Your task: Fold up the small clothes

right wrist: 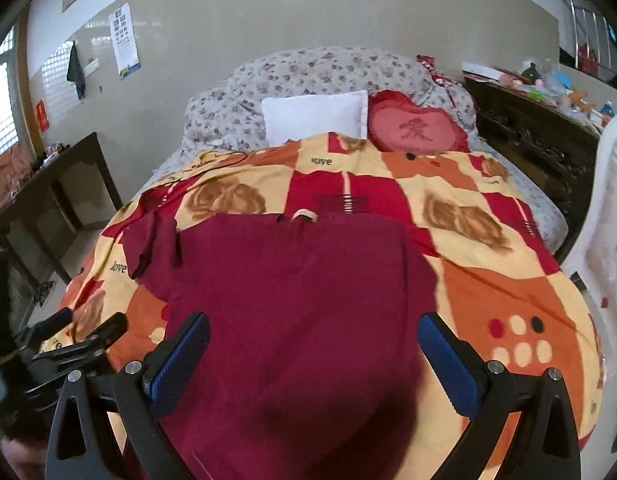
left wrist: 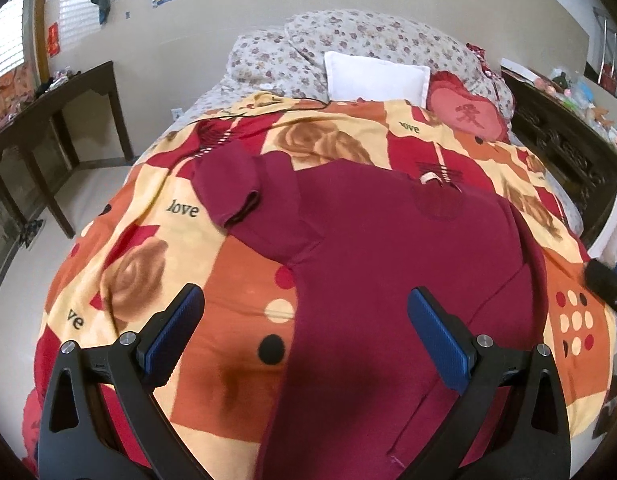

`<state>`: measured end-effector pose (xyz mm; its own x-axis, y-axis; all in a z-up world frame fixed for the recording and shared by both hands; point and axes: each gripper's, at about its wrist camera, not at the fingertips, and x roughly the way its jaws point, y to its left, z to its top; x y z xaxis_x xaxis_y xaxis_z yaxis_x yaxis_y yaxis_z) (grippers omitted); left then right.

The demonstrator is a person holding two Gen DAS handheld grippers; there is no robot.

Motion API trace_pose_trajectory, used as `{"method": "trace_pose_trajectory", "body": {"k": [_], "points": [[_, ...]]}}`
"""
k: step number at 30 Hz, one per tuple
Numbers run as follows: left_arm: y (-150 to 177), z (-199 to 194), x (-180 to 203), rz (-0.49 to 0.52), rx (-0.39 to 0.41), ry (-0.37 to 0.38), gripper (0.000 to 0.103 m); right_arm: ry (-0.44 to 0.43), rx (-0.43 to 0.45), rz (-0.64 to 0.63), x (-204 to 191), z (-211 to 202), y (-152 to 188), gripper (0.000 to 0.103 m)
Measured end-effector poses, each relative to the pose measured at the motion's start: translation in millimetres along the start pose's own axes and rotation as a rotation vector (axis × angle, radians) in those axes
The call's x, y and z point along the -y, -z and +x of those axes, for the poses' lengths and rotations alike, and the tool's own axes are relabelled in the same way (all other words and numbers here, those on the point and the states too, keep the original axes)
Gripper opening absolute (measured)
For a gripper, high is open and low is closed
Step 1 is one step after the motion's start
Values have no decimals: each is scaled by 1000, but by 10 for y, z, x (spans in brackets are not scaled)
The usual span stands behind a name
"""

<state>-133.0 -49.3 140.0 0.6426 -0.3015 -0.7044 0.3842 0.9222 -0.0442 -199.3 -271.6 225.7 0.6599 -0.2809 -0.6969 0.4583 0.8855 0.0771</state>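
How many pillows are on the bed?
2: a white pillow at the head of the bed, and a red heart pillow touching its right side. The flowery bedding behind might hide more.

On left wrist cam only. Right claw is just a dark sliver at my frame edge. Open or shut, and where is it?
Observer: Right claw is open, nothing between its pads, hovering over the near part of the maroon shirt.
Operator: Shirt's right side is warped at my edge. Any sleeve sticking out there?
Observer: None sticking out. That edge runs straight against the blanket.
Operator: How does the left claw look from there?
Observer: Left claw appears left of the shirt's left edge, over the blanket. I cannot tell its height.
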Motion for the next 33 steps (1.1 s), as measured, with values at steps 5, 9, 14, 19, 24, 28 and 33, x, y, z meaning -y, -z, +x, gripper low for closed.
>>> {"method": "trace_pose_trajectory", "body": {"k": [5,9,14,19,24,28,33], "points": [[27,23,-42,-10,-5,-7,102,3,-30,-9,-66,211,1,103],[38,70,-14,-6,-12,-9,102,-4,-41,14,-24,306,26,103],[21,119,34,-3,-20,7,102,-1,-74,38,59,463,49,103],[-5,160,81,3,-32,13,102,-1,-82,45,80,526,60,103],[-22,177,114,7,-27,2,102,0,-80,51,87,549,59,103],[-22,203,142,15,-30,1,102,4,-81,51,77,564,66,103],[-21,203,146,13,-22,-3,102,2,-79,53,86,562,66,103]]}}
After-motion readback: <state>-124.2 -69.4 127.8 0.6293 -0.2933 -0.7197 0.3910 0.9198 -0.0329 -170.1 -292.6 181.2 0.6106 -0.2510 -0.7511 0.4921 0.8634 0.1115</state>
